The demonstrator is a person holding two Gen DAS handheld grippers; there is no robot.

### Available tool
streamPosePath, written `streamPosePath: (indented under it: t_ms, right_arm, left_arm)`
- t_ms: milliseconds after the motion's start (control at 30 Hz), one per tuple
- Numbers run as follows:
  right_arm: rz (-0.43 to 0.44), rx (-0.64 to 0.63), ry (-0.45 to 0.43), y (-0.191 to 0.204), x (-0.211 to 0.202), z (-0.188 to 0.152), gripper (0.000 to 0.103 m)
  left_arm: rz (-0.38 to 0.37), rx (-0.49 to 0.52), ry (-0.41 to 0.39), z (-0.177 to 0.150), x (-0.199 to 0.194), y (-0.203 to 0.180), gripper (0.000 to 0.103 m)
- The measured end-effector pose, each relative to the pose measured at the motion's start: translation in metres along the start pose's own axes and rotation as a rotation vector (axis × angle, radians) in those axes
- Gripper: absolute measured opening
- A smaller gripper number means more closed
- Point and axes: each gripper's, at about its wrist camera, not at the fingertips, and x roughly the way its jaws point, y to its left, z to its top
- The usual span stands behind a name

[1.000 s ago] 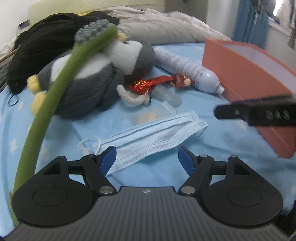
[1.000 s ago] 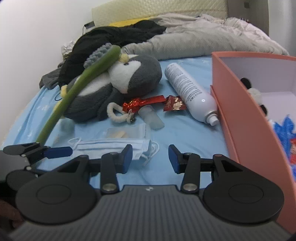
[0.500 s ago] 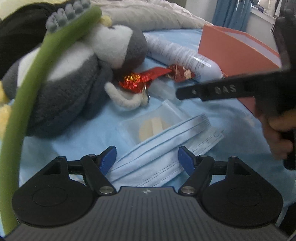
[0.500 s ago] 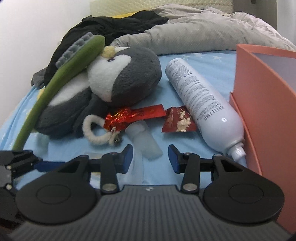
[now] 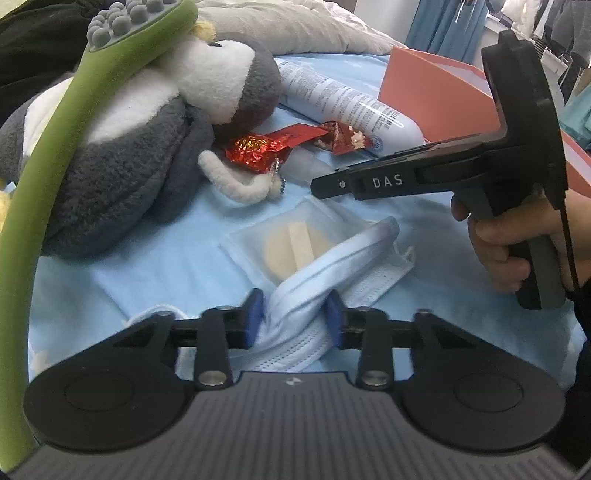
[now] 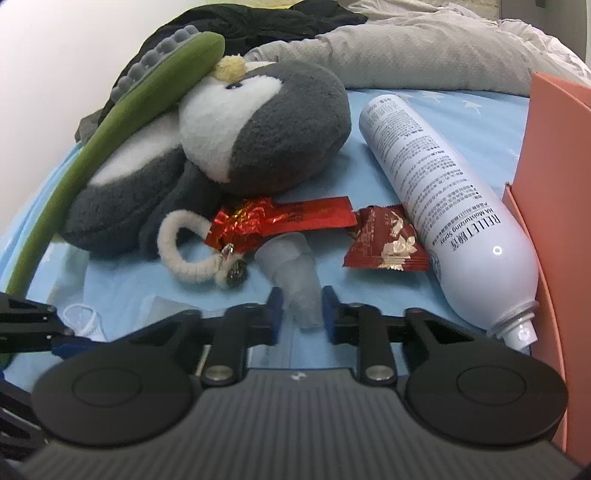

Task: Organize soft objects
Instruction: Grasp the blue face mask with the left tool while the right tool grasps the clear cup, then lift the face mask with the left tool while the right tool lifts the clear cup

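Note:
A light-blue face mask (image 5: 343, 254) lies on the blue sheet, bunched up between the pads of my left gripper (image 5: 295, 317). Its jaws are closing and squeeze the mask's near end. Under the mask sits a clear pouch of cotton pads (image 5: 291, 236). My right gripper (image 6: 302, 310) is closing too, with a small translucent cap (image 6: 295, 273) pinched between its pads. The left wrist view shows a hand (image 5: 517, 240) holding that gripper on the right. A grey-and-white penguin plush (image 6: 266, 133) lies behind, with a green massage stick (image 6: 122, 114) leaning over it.
Red candy wrappers (image 6: 295, 218), a white fuzzy ring (image 6: 184, 254) and a white spray bottle (image 6: 443, 199) lie between the plush and an orange box (image 6: 546, 192) on the right. A grey blanket (image 6: 424, 51) and black clothing (image 6: 258, 18) are at the back.
Both grippers moved forward and down toward the sheet, then narrowed their jaws. The left one took hold of the face mask, the right one of the translucent cap.

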Motion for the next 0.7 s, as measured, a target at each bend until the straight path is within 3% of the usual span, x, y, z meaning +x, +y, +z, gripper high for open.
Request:
streamPosePath:
  t_ms: [167,467,700]
  right_arm:
    - [-0.006,0.0,-0.006,0.0,-0.009,-0.002,0.016]
    - [-0.045,0.014,-0.016,-0.001,-0.04,-0.012,0.016]
    - [-0.06,0.047,-0.008,0.002,-0.069,-0.031,0.016]
  left_arm:
    - [0.013,-0.029,-0.005,-0.004,-0.01,-0.005,0.016]
    - [0.037,-0.152,-0.02,-0.013,-0.036,-0.011,0.013]
    - [0.043,-0.35,0.044,-0.034,-0.05,-0.013,0.015]
